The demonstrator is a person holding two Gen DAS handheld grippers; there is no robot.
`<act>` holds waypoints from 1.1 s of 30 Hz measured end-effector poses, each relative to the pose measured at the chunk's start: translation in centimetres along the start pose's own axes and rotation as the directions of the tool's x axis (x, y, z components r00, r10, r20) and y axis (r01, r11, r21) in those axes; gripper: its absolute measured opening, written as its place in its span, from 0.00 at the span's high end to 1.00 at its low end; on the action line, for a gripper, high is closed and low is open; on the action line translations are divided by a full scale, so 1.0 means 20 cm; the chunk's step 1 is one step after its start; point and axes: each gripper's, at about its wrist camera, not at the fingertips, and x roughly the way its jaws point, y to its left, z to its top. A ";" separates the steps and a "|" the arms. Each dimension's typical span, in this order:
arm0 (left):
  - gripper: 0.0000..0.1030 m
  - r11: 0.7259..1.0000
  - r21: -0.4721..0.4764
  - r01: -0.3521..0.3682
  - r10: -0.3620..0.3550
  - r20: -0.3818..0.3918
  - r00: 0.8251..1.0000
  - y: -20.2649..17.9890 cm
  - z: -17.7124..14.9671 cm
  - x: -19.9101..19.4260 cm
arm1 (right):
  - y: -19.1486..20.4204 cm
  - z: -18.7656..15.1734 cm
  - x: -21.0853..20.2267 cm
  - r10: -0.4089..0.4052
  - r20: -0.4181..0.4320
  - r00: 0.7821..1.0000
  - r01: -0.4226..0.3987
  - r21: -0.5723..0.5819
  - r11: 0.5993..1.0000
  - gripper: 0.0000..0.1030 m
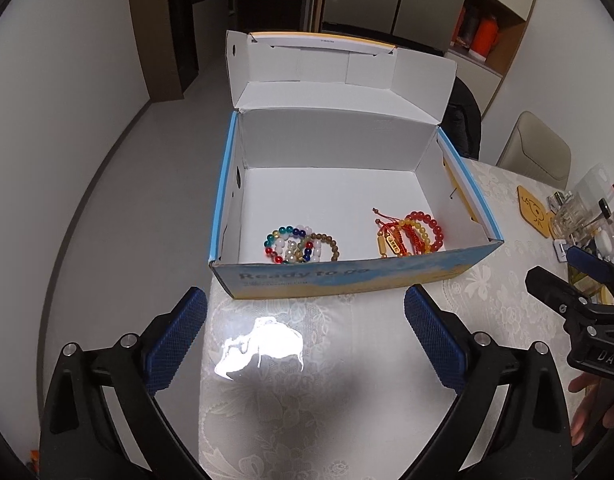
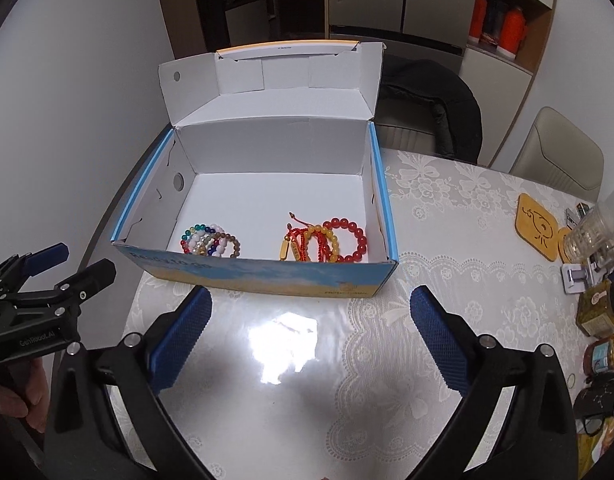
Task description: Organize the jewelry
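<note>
The box stands open on the table, its left front corner at or just past the table's left edge, lid tilted back behind the rear wall. Between the box's front wall and both grippers lies a bare stretch of lace-patterned cloth with a bright glare patch. To the right, the table carries a yellow coaster, a glass and jars, all well apart from the box. The left gripper hovers low over the table in front of the box, jaws spread wide, nothing between the blue pads. The right gripper hovers likewise, jaws equally wide, holding nothing (each gripper shows at the edge of the other's view). Inside the box, two clusters rest on the white floor against the front wall, apart from each other. The left cluster is several overlapping bead bracelets in mixed colours: green, blue, red, white and brown. The right cluster near the right wall comprises a red bead bracelet, an amber-yellow one, and red cord bracelets with gold bars. The rear half of the box floor is bare.
</note>
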 end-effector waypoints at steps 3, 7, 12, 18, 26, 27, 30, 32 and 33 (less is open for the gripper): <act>0.06 1.000 0.008 -0.007 0.006 0.017 1.000 -0.02 -0.06 -0.05 | 0.01 -0.07 -0.05 -0.009 0.012 1.000 0.009 0.006 1.000 0.07; 0.06 1.000 0.015 -0.004 0.004 0.042 0.999 -0.04 -0.15 -0.10 | 0.01 -0.16 -0.09 -0.019 0.022 1.000 0.018 0.020 1.000 0.07; 0.06 1.000 0.021 -0.004 0.004 0.044 0.999 -0.07 -0.25 -0.13 | 0.00 -0.26 -0.14 -0.035 0.029 0.999 0.034 0.027 0.999 0.07; 0.06 1.000 0.022 0.013 -0.013 0.029 0.999 -0.09 -0.33 -0.13 | -0.01 -0.32 -0.17 -0.045 0.032 0.998 0.044 0.041 0.998 0.07; 0.06 1.000 0.024 0.002 -0.003 0.037 0.999 -0.10 -0.34 -0.15 | -0.02 -0.35 -0.19 -0.057 0.036 0.998 0.055 0.047 0.997 0.07; 0.06 1.000 0.027 -0.002 0.001 0.039 0.999 -0.10 -0.34 -0.15 | -0.02 -0.35 -0.19 -0.056 0.035 0.998 0.054 0.049 0.997 0.07; 0.06 0.999 0.035 -0.008 0.006 0.042 0.999 -0.10 -0.34 -0.15 | -0.02 -0.35 -0.19 -0.055 0.036 0.998 0.053 0.049 0.997 0.07; 0.06 0.999 0.042 -0.017 0.015 0.049 0.999 -0.11 -0.34 -0.16 | -0.02 -0.35 -0.20 -0.054 0.035 0.998 0.052 0.049 0.997 0.07; 0.06 0.999 0.047 -0.025 0.023 0.052 0.998 -0.11 -0.34 -0.16 | -0.02 -0.35 -0.20 -0.055 0.036 0.998 0.054 0.048 0.997 0.07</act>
